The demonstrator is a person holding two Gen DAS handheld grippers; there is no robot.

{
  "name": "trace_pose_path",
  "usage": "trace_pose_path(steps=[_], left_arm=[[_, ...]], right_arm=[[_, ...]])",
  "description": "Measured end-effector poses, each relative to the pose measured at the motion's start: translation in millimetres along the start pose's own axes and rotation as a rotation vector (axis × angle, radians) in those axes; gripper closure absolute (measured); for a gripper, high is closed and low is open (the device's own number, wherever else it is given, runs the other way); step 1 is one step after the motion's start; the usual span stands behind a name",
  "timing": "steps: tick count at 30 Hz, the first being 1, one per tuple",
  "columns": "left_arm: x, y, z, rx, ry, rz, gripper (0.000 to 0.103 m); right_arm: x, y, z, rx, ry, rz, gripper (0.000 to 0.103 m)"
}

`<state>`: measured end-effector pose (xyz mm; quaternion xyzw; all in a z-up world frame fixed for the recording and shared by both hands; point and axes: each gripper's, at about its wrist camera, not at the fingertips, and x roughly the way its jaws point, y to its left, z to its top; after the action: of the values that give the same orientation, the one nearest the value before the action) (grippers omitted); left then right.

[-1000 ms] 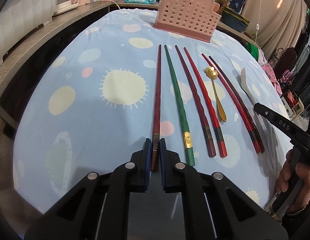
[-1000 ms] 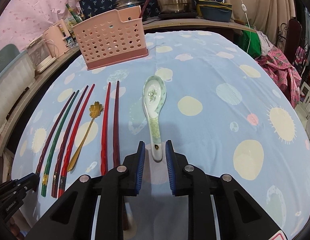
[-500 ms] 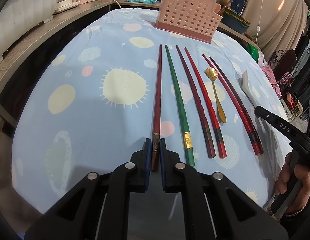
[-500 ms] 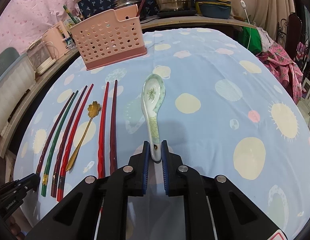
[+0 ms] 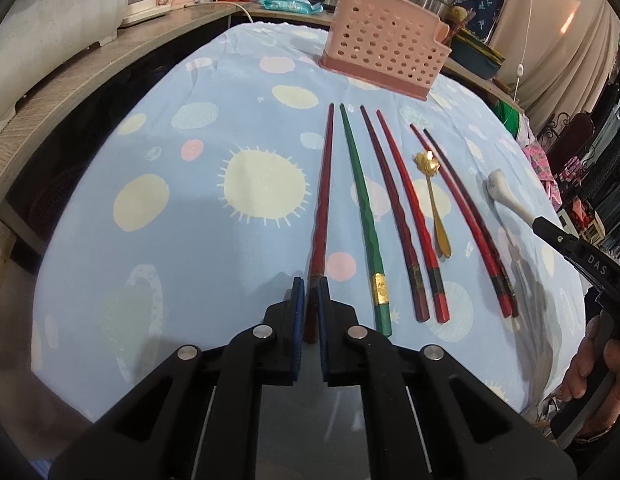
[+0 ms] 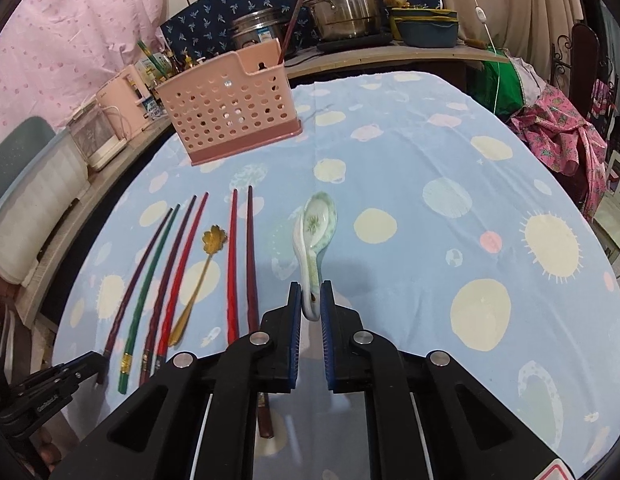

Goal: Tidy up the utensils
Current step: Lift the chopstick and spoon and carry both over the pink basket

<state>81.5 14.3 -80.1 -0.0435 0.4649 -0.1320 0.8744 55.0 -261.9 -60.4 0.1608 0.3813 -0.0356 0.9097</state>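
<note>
Left gripper (image 5: 308, 286) clenched on near end of leftmost dark red chopstick (image 5: 322, 196), which lies flat on tablecloth (image 5: 189, 240). Right of it: green chopstick (image 5: 364, 216), more red chopsticks, gold spoon (image 5: 432, 196). Right gripper (image 6: 310, 290) grasps ceramic spoon (image 6: 316, 240) handle; bowl tilted sideways. Pink basket (image 6: 229, 108) at far side.

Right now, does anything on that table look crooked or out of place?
Mostly tidy: the chopsticks lie in a neat row. The oddity is the spoon: it is rolled onto its side, bowl lifted off the cloth, its handle pinched in the right gripper. One dark chopstick sits nearer than its partner.
</note>
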Motion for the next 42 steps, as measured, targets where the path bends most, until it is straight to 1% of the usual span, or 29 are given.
trace_pose_path(steps=[3, 6, 8, 10, 11, 12, 13, 14, 15, 20, 21, 23, 28, 33, 42], left_arm=[[-7.6, 1.3, 5.3, 0.0, -0.023, -0.01, 0.1], [-11.3, 4.5, 10.3, -0.011, -0.038, -0.004, 0.101], [-12.5, 7.1, 11.8, -0.025, -0.035, -0.008, 0.101], [-11.5, 8.3, 10.8, -0.036, -0.019, -0.028, 0.1], [-10.3, 8.4, 9.6, -0.042, -0.01, -0.037, 0.098], [-8.9, 7.7, 8.1, -0.043, -0.002, -0.044, 0.089], [-6.5, 6.0, 6.3, -0.039, 0.005, -0.044, 0.084], [-4.6, 4.1, 4.5, -0.036, 0.009, -0.039, 0.075], [-3.5, 2.4, 3.3, -0.031, 0.011, -0.041, 0.073], [11.1, -3.8, -3.0, -0.007, 0.044, -0.036, 0.075], [10.8, -4.2, -4.0, 0.0, 0.036, -0.028, 0.082], [11.8, -4.4, -4.3, 0.004, 0.047, -0.043, 0.096], [7.2, -3.0, -1.7, 0.006, 0.039, -0.047, 0.096], [-16.9, -4.3, 8.9, 0.009, -0.018, -0.052, 0.096], [-77.9, -9.8, 64.6, 0.008, -0.219, -0.065, 0.096]], right_arm=[[-11.4, 1.9, 6.4, 0.003, -0.025, 0.016, 0.096], [-22.6, 4.2, 14.1, 0.002, -0.054, 0.029, 0.096], [-27.2, 5.4, 18.2, 0.001, -0.063, 0.035, 0.096], [-30.0, 5.9, 20.2, 0.001, -0.067, 0.04, 0.096], [-30.5, 6.1, 20.4, 0.002, -0.068, 0.04, 0.096], [-31.2, 5.9, 20.3, 0.003, -0.069, 0.041, 0.096], [-31.9, 5.7, 20.1, 0.006, -0.069, 0.044, 0.096], [-32.3, 5.4, 19.7, 0.008, -0.069, 0.045, 0.096], [-32.7, 5.5, 19.4, 0.009, -0.069, 0.047, 0.096], [-34.5, 7.1, 19.8, 0.008, -0.074, 0.054, 0.096], [-35.2, 7.7, 19.9, 0.007, -0.076, 0.056, 0.096], [-36.6, 7.8, 20.3, 0.006, -0.079, 0.056, 0.096], [-39.3, 9.0, 20.6, 0.006, -0.086, 0.059, 0.096], [-48.6, 10.3, 25.8, 0.001, -0.106, 0.064, 0.096], [-55.6, 16.5, 41.9, -0.022, -0.129, 0.065, 0.096]])
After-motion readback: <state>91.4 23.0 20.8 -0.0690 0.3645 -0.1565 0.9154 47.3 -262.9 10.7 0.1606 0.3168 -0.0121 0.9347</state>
